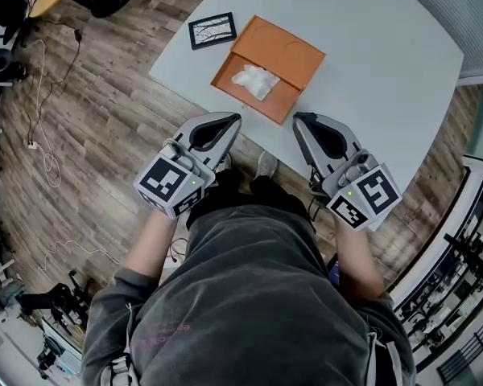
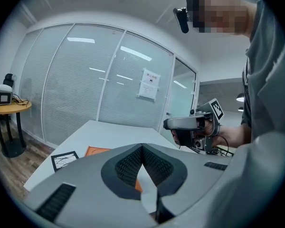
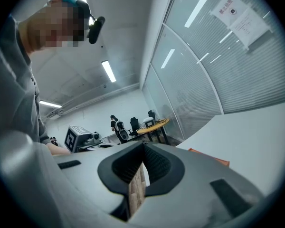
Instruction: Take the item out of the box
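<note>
An open orange box (image 1: 283,51) lies near the front edge of the pale table (image 1: 386,71). A crumpled white item (image 1: 255,80) sits in the box's tray. My left gripper (image 1: 235,119) hovers just short of the table edge, below and left of the box, its jaws shut and empty. My right gripper (image 1: 299,117) hangs level with it, to the right of the box's front corner, also shut on nothing. In the left gripper view the closed jaw tips (image 2: 142,146) point toward the box (image 2: 97,151). The right gripper view shows only a corner of the box (image 3: 209,156).
A black picture frame (image 1: 212,30) lies on the table left of the box. Glass partition walls (image 2: 85,89) stand behind the table. Loose cables (image 1: 40,95) lie on the wooden floor to the left, and a small round side table (image 2: 9,107) stands there.
</note>
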